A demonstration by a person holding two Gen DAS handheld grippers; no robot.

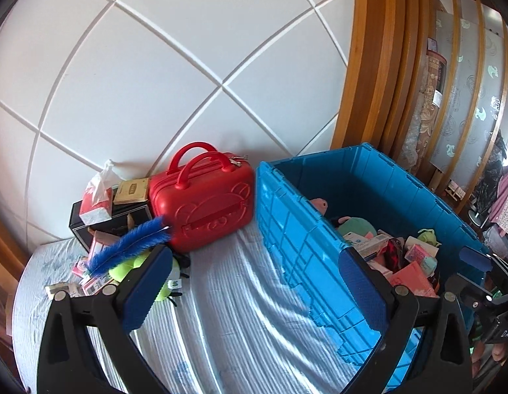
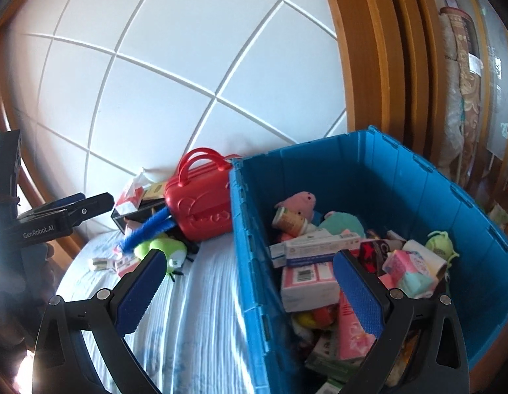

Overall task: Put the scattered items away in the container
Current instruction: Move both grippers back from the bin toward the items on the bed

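A blue crate (image 1: 296, 239) stands on the bed at the right, also in the right wrist view (image 2: 250, 236), and holds several boxes and plush toys (image 2: 306, 269). Scattered items lie at the left: a blue feather (image 1: 129, 246), a green plush (image 1: 136, 264), small boxes (image 1: 90, 285). The feather (image 2: 145, 228) and green plush (image 2: 170, 252) show in the right wrist view too. My left gripper (image 1: 257, 290) is open and empty above the bed beside the crate's left wall. My right gripper (image 2: 247, 292) is open and empty, straddling the crate's left wall.
A red mini suitcase (image 1: 204, 203) stands against the white padded headboard (image 1: 155, 65), next to a black box (image 1: 99, 220) with a tissue pack (image 1: 96, 203) on it. The bed sheet (image 1: 227, 312) is striped light blue. Wooden frames (image 1: 375, 65) rise at the right.
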